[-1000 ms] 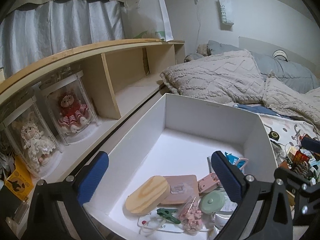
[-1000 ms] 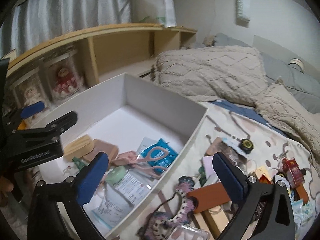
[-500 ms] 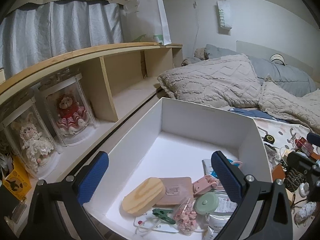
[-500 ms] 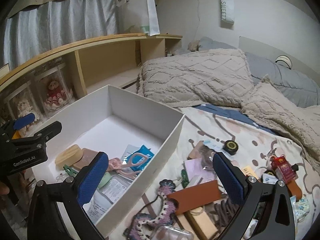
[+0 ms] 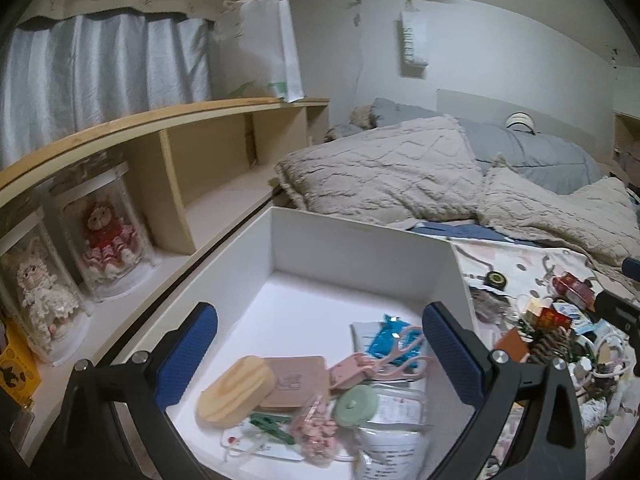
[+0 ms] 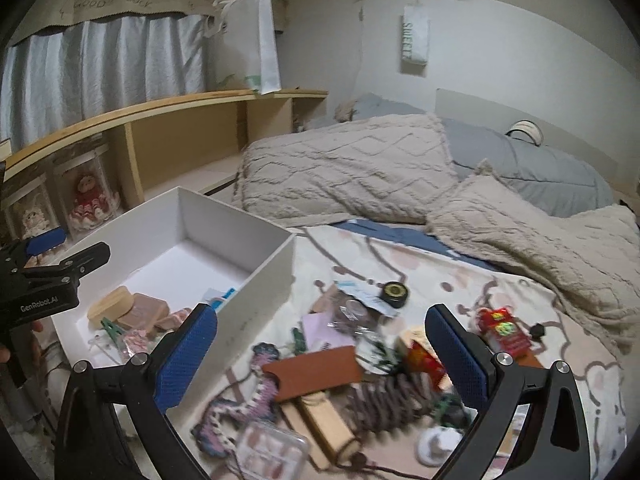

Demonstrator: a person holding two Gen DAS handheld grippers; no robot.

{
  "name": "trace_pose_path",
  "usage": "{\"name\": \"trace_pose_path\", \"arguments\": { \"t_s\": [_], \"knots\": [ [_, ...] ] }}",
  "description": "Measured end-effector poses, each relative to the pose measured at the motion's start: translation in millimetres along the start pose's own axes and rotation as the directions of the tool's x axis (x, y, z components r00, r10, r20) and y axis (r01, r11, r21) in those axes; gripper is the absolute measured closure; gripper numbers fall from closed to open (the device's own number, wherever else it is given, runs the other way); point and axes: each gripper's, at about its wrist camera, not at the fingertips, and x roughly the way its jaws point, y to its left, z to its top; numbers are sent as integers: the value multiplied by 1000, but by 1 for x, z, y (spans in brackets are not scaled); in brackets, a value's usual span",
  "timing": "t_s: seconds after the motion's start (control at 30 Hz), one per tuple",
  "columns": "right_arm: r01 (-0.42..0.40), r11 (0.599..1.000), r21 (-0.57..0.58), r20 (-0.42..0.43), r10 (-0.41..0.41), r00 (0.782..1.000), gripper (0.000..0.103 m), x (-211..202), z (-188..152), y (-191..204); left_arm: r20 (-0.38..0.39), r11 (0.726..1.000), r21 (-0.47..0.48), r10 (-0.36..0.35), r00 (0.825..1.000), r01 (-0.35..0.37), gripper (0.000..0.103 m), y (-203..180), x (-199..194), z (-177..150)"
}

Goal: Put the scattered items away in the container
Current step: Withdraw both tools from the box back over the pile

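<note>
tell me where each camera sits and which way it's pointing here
Left wrist: sits on the left gripper, looking forward and down into the white box; its own two blue-padded fingers show, spread apart, and the right gripper's tip at the right edge.
Right wrist: sits on the right gripper, looking over the scattered items on the bed sheet; its own open fingers show, and the left gripper at the left edge.
Shared: both see the white box, the wooden shelf and the beige blanket.
</note>
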Motion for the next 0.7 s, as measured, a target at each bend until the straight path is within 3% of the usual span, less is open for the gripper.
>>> {"name": "trace_pose_path", "arguments": {
  "t_s": [0.4, 0.7],
  "knots": [
    [118, 993, 27, 6, -118, 993, 0, -47, -30, -60, 27, 990, 82, -116, 993, 113, 0, -49, -24, -2],
    [192, 979, 63, 2, -192, 981, 0, -77, -55, -98, 15, 969, 137, -207, 978, 203, 0, -93, -36, -11]
  ]
}}
